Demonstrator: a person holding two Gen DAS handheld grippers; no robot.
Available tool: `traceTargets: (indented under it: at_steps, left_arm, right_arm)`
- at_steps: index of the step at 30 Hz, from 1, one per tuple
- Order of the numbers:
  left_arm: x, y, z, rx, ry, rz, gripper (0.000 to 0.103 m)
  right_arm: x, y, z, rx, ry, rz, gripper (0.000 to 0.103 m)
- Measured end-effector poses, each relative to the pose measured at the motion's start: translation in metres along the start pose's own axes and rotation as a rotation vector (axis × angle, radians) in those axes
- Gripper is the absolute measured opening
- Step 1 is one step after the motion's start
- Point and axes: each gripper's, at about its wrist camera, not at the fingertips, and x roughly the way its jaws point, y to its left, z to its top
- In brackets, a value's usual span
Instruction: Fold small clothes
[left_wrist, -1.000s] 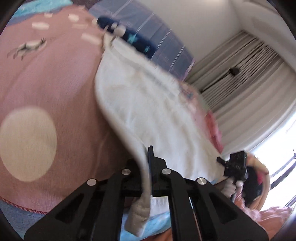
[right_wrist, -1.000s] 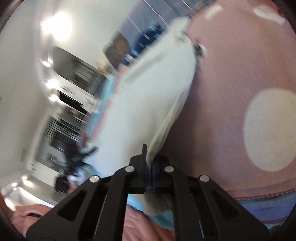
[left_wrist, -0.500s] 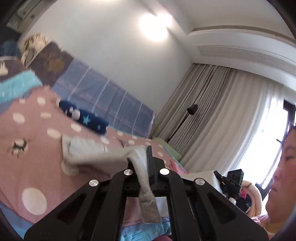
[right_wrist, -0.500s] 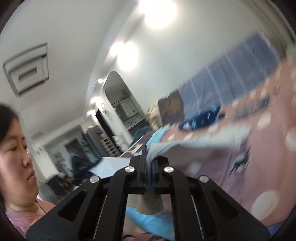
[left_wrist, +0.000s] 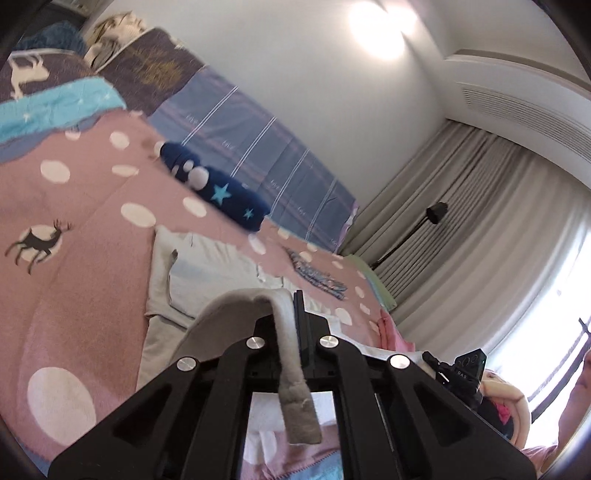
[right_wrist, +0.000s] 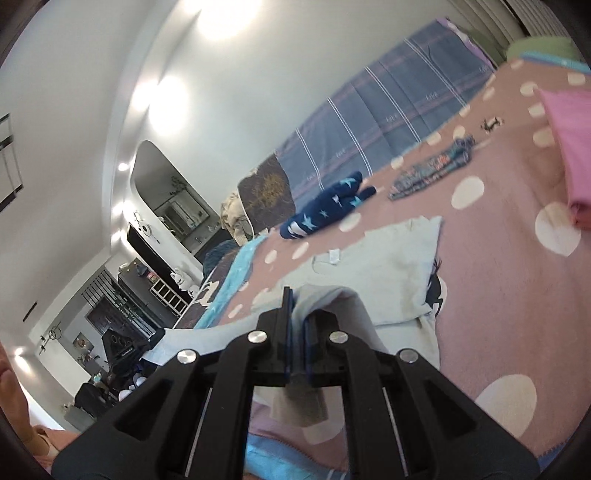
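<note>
A small pale grey-white garment (left_wrist: 207, 273) lies spread on the pink dotted blanket (left_wrist: 85, 266). My left gripper (left_wrist: 291, 314) is shut on its grey hem, and a strip of the hem hangs back between the jaws. My right gripper (right_wrist: 297, 314) is shut on the garment's other near corner (right_wrist: 388, 266); the far part lies flat on the blanket (right_wrist: 498, 229). The other gripper (left_wrist: 461, 373) shows at the lower right of the left wrist view.
A navy star-patterned garment (left_wrist: 221, 195) (right_wrist: 325, 210) lies beyond the pale one. A patterned blue piece (right_wrist: 432, 170) and a pink folded cloth (right_wrist: 569, 155) lie to the right. Blue striped bedding (left_wrist: 258, 147) lies at the wall. Curtains (left_wrist: 480, 236) hang at the right.
Both grippers have come down from holding the garment up in the air. The garment's far part now lies flat on the blanket, with both near corners still gripped.
</note>
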Motion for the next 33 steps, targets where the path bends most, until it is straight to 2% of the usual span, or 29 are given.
traceTargets:
  at_steps: [2, 8, 14, 17, 21, 24, 25, 27, 28, 30, 33]
  left_arm:
    - [0.014, 0.005, 0.004, -0.008, 0.018, 0.019, 0.001]
    - [0.049, 0.009, 0.027, 0.006, 0.029, 0.047, 0.001]
    - [0.085, 0.005, 0.064, 0.075, 0.014, 0.104, 0.001]
    - [0.117, 0.012, 0.084, 0.095, 0.030, 0.138, 0.001]
    - [0.178, 0.044, 0.090, 0.104, 0.111, 0.239, 0.001]
    - [0.222, 0.091, 0.077, 0.051, 0.224, 0.338, 0.001]
    - [0.235, 0.113, 0.067, 0.001, 0.270, 0.373, 0.001]
    - [0.239, 0.133, 0.062, -0.072, 0.295, 0.365, 0.001]
    - [0.235, 0.137, 0.063, -0.098, 0.282, 0.338, 0.001]
    - [0.227, 0.133, 0.067, -0.088, 0.265, 0.324, 0.003]
    - [0.225, 0.126, 0.068, -0.048, 0.280, 0.357, 0.006]
  right_arm:
    - [0.002, -0.005, -0.002, 0.007, 0.012, -0.012, 0.005]
    - [0.034, -0.024, 0.021, 0.025, 0.027, -0.023, 0.005]
    - [0.066, -0.036, 0.056, 0.018, 0.008, -0.054, 0.005]
    - [0.092, -0.045, 0.077, 0.007, 0.018, -0.105, 0.005]
    - [0.143, -0.073, 0.090, 0.023, 0.081, -0.226, 0.006]
    - [0.184, -0.107, 0.084, 0.057, 0.177, -0.304, 0.009]
    - [0.194, -0.117, 0.079, 0.075, 0.202, -0.319, 0.009]
    - [0.207, -0.138, 0.071, 0.116, 0.233, -0.350, 0.009]
    - [0.209, -0.143, 0.068, 0.129, 0.237, -0.344, 0.008]
    - [0.206, -0.148, 0.066, 0.137, 0.234, -0.327, 0.007]
    - [0.205, -0.144, 0.068, 0.111, 0.240, -0.331, 0.008]
